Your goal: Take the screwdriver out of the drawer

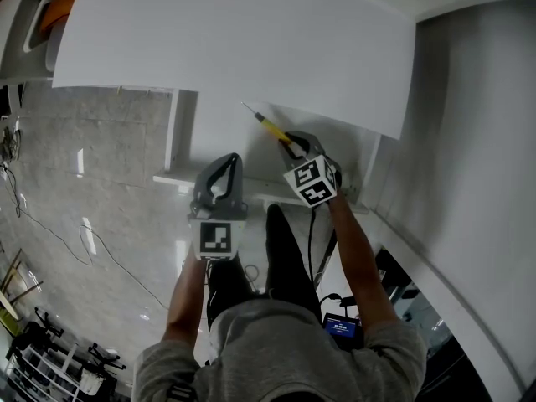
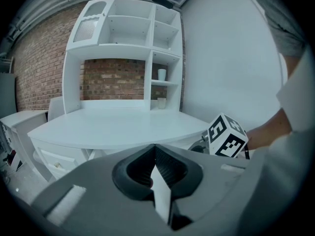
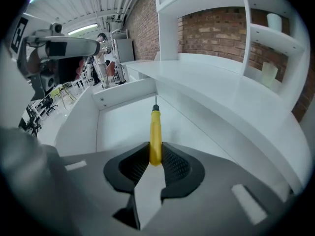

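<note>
A yellow-handled screwdriver (image 3: pixel 155 134) with a thin metal tip sticks out of my right gripper (image 3: pixel 156 154), which is shut on its handle. In the head view the screwdriver (image 1: pixel 270 125) points up and left from the right gripper (image 1: pixel 295 146), above the open white drawer (image 1: pixel 224 132). The drawer's bare floor (image 3: pixel 128 127) lies below the tool. My left gripper (image 1: pixel 219 172) hangs over the drawer's front edge, left of the right one. Its jaws (image 2: pixel 154 167) are shut with nothing between them.
A white curved desktop (image 1: pixel 234 32) overhangs the drawer. A white shelf unit (image 2: pixel 128 53) with cups stands against a brick wall. The person's legs (image 1: pixel 276 258) and the tiled floor (image 1: pixel 100 191) lie below. The right gripper's marker cube (image 2: pixel 226 136) shows in the left gripper view.
</note>
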Tool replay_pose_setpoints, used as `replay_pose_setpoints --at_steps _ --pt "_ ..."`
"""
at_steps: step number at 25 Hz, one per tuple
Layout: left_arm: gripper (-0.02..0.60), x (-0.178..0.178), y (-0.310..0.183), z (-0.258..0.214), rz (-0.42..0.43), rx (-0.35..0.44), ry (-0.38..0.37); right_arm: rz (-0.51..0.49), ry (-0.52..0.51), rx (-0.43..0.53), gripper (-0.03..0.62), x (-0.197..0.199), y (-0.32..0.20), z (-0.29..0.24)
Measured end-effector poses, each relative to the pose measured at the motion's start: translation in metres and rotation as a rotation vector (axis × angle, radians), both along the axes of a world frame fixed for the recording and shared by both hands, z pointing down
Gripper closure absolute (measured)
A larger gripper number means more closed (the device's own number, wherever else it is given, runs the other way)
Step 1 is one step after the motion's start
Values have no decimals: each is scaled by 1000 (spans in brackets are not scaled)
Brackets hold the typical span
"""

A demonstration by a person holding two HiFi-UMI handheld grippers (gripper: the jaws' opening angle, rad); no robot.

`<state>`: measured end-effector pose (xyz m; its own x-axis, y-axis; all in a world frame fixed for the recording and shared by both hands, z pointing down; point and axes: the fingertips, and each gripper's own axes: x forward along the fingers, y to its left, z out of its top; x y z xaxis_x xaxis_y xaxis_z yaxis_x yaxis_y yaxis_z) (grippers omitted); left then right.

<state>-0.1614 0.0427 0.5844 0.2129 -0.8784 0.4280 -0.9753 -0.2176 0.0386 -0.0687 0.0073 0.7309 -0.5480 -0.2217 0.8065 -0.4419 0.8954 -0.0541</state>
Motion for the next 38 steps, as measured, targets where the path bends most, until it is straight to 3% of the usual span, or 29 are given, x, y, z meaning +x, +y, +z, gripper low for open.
replay_pose_setpoints --at_steps 10,21,38 --pt "569 6 12 -45 24 39 -17 19 -74 62 514 -2 19 -70" --pt "570 24 17 -108 59 92 -16 118 -177 148 514 11 25 -165" --pt "569 83 4 -191 92 167 -46 251 -295 264 514 85 17 -284"
